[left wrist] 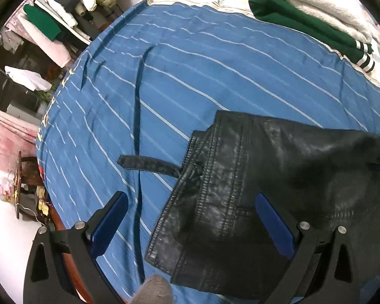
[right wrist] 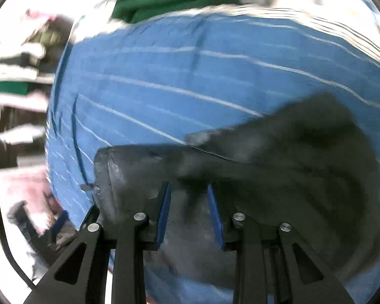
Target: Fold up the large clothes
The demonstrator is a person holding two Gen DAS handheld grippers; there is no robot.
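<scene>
Leather jacket (left wrist: 253, 190) half-folded on the blue striped bed sheet (left wrist: 164, 76)

Left hand-held gripper (left wrist: 190, 217) spread wide, empty; right hand-held gripper (right wrist: 188, 202) narrow, grip unclear. I'd pinch the hem squarely.

Left wrist view is sharp and evenly lit, fisheye bending its edges; right wrist view is motion-smeared, whites blown out around the rim.

No legible txt; yellow lettering on blue striped sheet (left wrist: 215, 76) edge too small/warped to read.
</scene>
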